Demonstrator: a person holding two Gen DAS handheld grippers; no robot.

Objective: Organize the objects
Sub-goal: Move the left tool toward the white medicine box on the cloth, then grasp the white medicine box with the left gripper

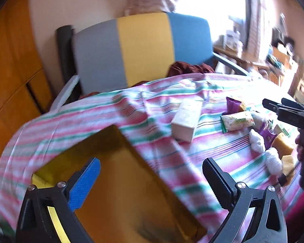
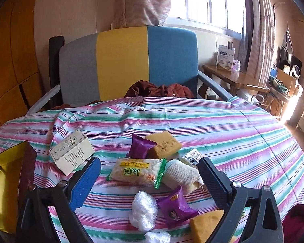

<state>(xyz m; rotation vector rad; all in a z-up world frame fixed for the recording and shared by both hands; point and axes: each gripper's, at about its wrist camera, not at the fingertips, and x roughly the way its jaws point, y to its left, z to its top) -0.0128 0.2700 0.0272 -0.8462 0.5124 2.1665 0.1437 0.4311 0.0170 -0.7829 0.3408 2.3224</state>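
Note:
A gold-lined open box [image 1: 119,180] lies on the striped tablecloth [image 1: 202,147], under my open left gripper [image 1: 152,174]; it also shows at the left edge of the right wrist view [image 2: 8,184]. A cream carton [image 2: 72,155] lies right of it, seen too in the left wrist view [image 1: 185,121]. My right gripper [image 2: 150,180] is open and empty above a pile: a green-edged snack packet [image 2: 136,172], purple packets [image 2: 175,207], yellow sponges [image 2: 164,144], a rolled beige cloth [image 2: 182,175] and crumpled plastic wads [image 2: 142,211]. The right gripper also shows at the right edge of the left wrist view [image 1: 281,107].
A chair with a grey, yellow and blue back [image 2: 127,60] stands behind the table, with dark red cloth [image 2: 160,90] on its seat. A wooden side table [image 2: 239,80] with boxes stands at the right under the window. Wooden cabinets [image 2: 12,60] are on the left.

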